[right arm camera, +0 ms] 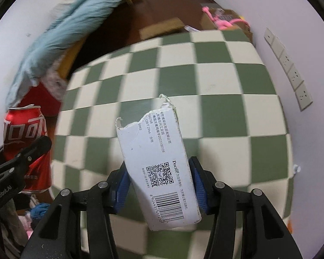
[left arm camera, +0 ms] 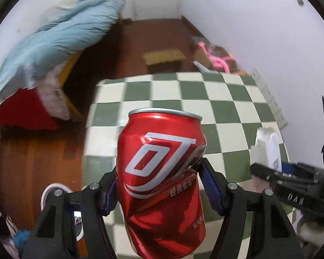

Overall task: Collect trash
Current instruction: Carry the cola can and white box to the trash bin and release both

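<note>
Taking the table (left arm camera: 216,99) as our landmark and starting at its left edge: beyond that edge lie the wooden floor (left arm camera: 32,161) and, further back, the bed (left arm camera: 54,36) with its blue blanket. Down beside the near left corner of the table we see a white rim (left arm camera: 45,191), possibly a bin, but too much of it is hidden to say.

Just inside the left edge, our left gripper (left arm camera: 157,185) is closed on the can (left arm camera: 162,172), its blue pads pressing into dented sides. The can stands nearly upright, long axis vertical, lifted above the checkered cloth. It is already in hand, so nothing remains to reach for on this side.

Further right over the table, our right gripper (right arm camera: 159,185) is clamped on the box (right arm camera: 155,166), a torn white carton with a barcode. Its long axis runs away from us along the fingers, torn end forward, tilted slightly left. It too is clear of the cloth.

The two grippers hang side by side, close together, the can to the left of the box. We judge the next move is to carry both to a bin. If the white rim is that bin, the left gripper is nearer, and open room lies off the left edge. On the table's right, the wall (right arm camera: 302,32) with its sockets (right arm camera: 291,73) closes off movement.
</note>
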`<move>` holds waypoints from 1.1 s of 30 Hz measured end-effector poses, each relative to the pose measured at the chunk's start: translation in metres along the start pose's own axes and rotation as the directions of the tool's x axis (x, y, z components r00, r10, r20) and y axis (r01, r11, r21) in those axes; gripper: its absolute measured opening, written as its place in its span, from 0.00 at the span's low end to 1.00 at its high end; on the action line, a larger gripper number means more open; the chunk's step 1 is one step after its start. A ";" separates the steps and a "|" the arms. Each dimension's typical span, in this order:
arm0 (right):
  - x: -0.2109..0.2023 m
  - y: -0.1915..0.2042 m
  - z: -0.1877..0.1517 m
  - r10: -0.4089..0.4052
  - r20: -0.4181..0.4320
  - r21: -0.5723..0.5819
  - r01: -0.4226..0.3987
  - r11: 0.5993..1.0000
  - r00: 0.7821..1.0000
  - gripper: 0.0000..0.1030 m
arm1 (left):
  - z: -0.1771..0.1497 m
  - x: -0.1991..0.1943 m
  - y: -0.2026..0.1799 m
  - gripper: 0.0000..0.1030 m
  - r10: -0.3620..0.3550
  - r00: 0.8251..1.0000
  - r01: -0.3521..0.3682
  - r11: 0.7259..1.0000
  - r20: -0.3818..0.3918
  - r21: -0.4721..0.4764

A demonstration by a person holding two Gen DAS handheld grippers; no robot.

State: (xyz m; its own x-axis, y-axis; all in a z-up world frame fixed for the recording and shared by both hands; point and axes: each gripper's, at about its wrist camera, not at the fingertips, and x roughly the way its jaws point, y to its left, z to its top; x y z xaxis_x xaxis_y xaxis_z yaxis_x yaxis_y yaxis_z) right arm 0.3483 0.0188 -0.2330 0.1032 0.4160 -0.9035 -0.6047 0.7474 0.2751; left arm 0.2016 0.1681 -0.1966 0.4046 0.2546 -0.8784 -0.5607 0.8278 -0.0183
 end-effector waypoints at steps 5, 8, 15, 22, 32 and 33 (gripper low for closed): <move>-0.027 0.056 -0.020 0.068 0.030 -0.045 -0.066 0.997 0.997 0.52 | -0.016 -0.045 0.043 0.62 0.038 0.998 -0.034 0.997 0.055 -0.068; -0.041 0.094 -0.032 0.107 0.040 -0.074 -0.104 0.992 0.993 0.52 | -0.030 -0.071 0.075 0.62 0.070 0.995 -0.062 0.993 0.075 -0.105; -0.051 0.190 -0.055 0.199 0.020 -0.155 -0.193 0.969 0.980 0.52 | -0.068 -0.110 0.166 0.62 0.148 0.985 -0.125 0.966 0.089 -0.228; -0.006 0.297 -0.082 0.258 -0.107 -0.246 -0.277 0.929 0.960 0.52 | -0.109 -0.102 0.261 0.62 0.203 0.979 -0.181 0.917 0.025 -0.356; 0.124 0.392 -0.114 0.159 -0.307 -0.310 -0.256 0.915 0.939 0.52 | -0.163 -0.009 0.372 0.62 0.078 0.988 -0.140 0.827 -0.136 -0.544; 0.139 0.397 -0.117 0.147 -0.329 -0.309 -0.253 0.917 0.933 0.52 | -0.167 0.002 0.380 0.62 0.053 0.987 -0.129 0.820 -0.150 -0.558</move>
State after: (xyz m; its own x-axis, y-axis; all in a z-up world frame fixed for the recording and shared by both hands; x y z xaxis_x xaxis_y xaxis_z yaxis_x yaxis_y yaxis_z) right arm 0.0303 0.3131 -0.2876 -0.2526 0.3269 -0.9107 -0.8246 0.4197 0.3794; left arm -0.1308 0.3999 -0.2853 0.2616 0.2206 -0.9396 -0.9146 0.3675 -0.1684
